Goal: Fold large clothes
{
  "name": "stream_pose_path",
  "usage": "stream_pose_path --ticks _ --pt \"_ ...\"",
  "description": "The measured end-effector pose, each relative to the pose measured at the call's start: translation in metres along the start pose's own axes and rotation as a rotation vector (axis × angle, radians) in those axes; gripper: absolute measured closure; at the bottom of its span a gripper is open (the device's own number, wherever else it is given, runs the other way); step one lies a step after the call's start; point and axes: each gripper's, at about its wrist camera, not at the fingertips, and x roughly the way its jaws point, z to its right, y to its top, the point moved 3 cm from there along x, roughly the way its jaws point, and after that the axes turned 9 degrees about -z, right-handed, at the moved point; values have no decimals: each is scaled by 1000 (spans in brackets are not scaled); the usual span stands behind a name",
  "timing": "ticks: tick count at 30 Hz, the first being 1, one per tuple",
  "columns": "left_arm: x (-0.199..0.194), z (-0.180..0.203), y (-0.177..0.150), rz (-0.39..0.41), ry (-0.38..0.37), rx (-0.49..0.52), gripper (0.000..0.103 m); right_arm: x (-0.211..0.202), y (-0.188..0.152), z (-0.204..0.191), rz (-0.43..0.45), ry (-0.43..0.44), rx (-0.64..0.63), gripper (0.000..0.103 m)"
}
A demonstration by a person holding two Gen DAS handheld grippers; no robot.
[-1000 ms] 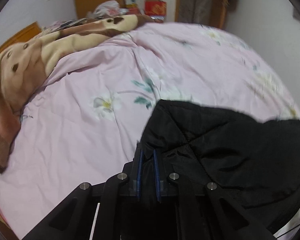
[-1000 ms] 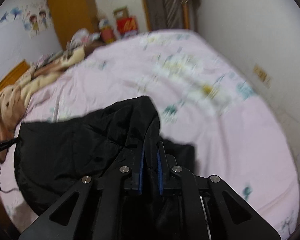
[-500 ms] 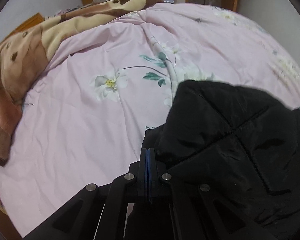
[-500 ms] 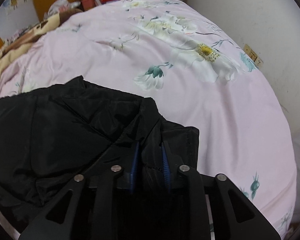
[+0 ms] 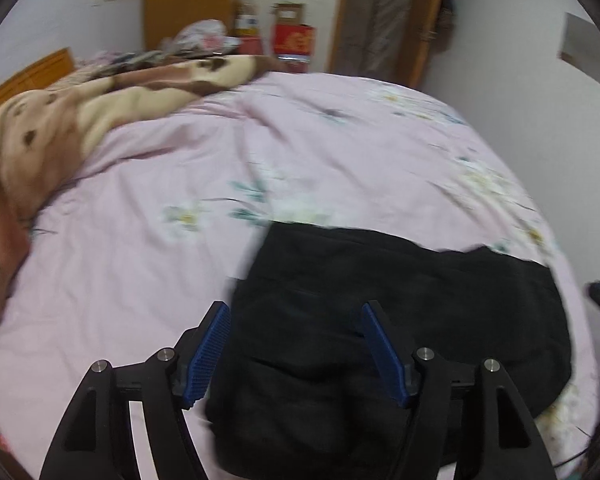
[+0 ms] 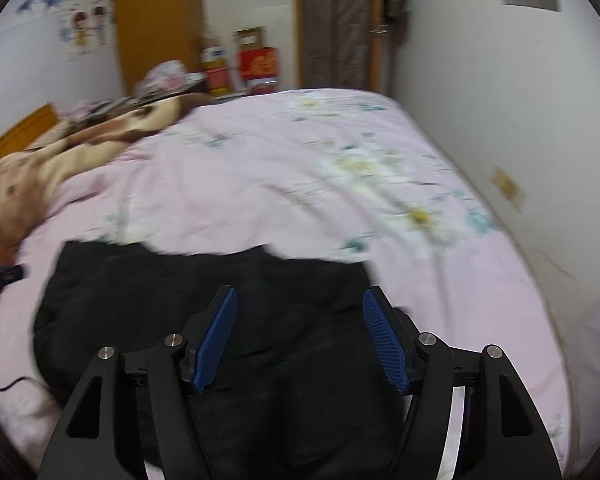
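At the far left a plush blanket (image 5: 40,148), brown and cream with dark spots, is seen bunched along the bed's edge, with one orange wooden headboard (image 5: 28,76) behind it. The middle is taken up by a smooth pink bedsheet (image 5: 148,264) printed with pale flowers and lightly creased. One black padded jacket (image 5: 400,312), dull and quilted, is laid folded into a broad rounded block on the near right part of the sheet. The left gripper (image 5: 296,344) has just been opened wide; its two ribbed blue pads (image 5: 208,356) are held apart above the jacket, nothing being gripped. The right gripper (image 6: 300,336) has likewise just been opened, its pads clear of the jacket (image 6: 180,300) below.
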Motion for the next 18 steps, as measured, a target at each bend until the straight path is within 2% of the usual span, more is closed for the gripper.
stream_pose_path --ticks 4,7,8,11,14,18 --pt "15 54 -13 -12 -17 76 35 19 -9 -38 -28 36 -73 36" --pt "45 78 -19 -67 -37 100 35 55 -15 -55 -86 48 -98 36" --pt "60 81 -23 -104 -17 90 35 64 -20 -58 -106 35 -96 36" --pt "87 81 -30 -99 39 112 31 97 -32 -60 -171 47 -93 36" --pt "116 74 -36 -163 17 101 30 119 -42 -58 -205 42 -111 35" --pt "140 67 -40 -200 -5 94 30 148 -49 -59 -275 6 -111 35"
